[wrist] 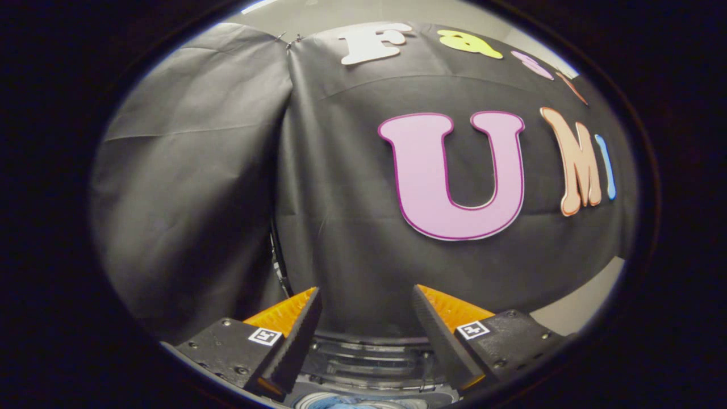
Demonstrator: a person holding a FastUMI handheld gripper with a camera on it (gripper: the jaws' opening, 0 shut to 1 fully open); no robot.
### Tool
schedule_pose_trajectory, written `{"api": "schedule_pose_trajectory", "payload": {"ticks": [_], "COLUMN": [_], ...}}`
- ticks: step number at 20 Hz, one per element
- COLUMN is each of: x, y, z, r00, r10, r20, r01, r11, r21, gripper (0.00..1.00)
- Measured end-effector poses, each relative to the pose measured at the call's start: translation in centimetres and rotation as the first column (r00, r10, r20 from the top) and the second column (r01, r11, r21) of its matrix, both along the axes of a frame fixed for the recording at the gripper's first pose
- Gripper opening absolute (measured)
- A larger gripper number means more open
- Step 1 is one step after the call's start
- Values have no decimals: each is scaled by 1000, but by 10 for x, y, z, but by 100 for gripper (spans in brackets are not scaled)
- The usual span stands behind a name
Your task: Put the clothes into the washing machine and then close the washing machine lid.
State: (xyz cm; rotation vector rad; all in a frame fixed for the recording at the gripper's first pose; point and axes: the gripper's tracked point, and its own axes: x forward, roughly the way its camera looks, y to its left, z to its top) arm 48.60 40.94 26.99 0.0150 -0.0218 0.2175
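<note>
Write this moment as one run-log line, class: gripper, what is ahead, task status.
gripper: open, holding nothing | ahead: black cloth wall | below fingers: washing machine top, bluish clothes | lid: cannot tell

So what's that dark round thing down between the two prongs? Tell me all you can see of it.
It looks like the top of the washing machine: a dark, round rim with stepped ridges, seemingly plastic, lying low between the fingers of the open claw and nearer the camera than their tips. Below it, a bit of blue and pale cloth shows, likely clothes. The black cloth wall hangs right behind it. Neither finger appears to touch it. Whether a lid is up cannot be told.
</note>
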Motion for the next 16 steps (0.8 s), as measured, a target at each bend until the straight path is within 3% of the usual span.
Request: {"api": "schedule_pose_trajectory", "payload": {"ticks": [5,11,16], "x": [50,63,71], "y": [-2,-17,-23], "z": [-11,-78,-94], "r00": [998,990,979], "r10": [-52,-90,-82], "r20": [46,-111,-189], "r01": [56,62,51], "r11": [995,970,986], "r21": [-86,-233,-162], "gripper": [96,96,97]}}
